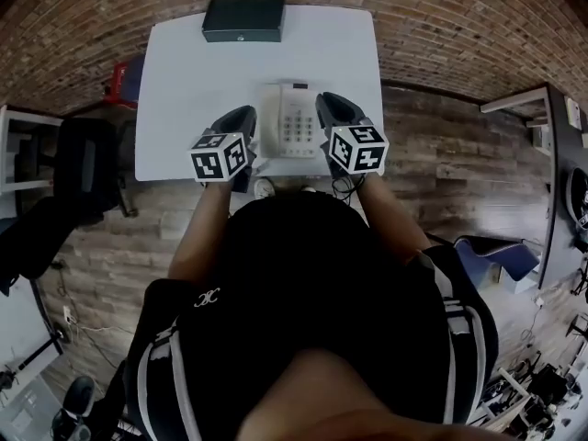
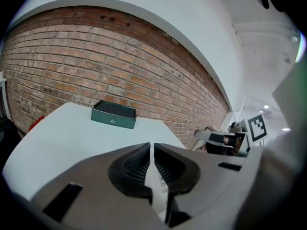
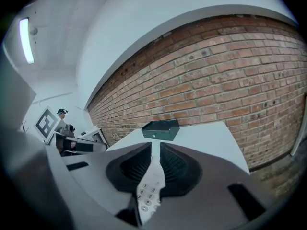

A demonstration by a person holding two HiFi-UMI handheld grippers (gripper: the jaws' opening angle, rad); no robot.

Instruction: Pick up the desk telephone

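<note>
desk telephone (image 1: pixel 288 119) at tabletop's (image 1: pixel 184 72) near edge | left tongs (image 1: pixel 241 118) shut, right tongs (image 1: pixel 331 104) barely parted, both empty | advice: open wide, clamp sides evenly

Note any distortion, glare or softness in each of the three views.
Head view: fisheye curves the brick wall around the white table, dark corners, telephone sharp. Left gripper view: brick wall bows heavily, black vignette at the edges, even light. Right gripper view: ceiling light strip glares upper left; green box is crisp.
</note>
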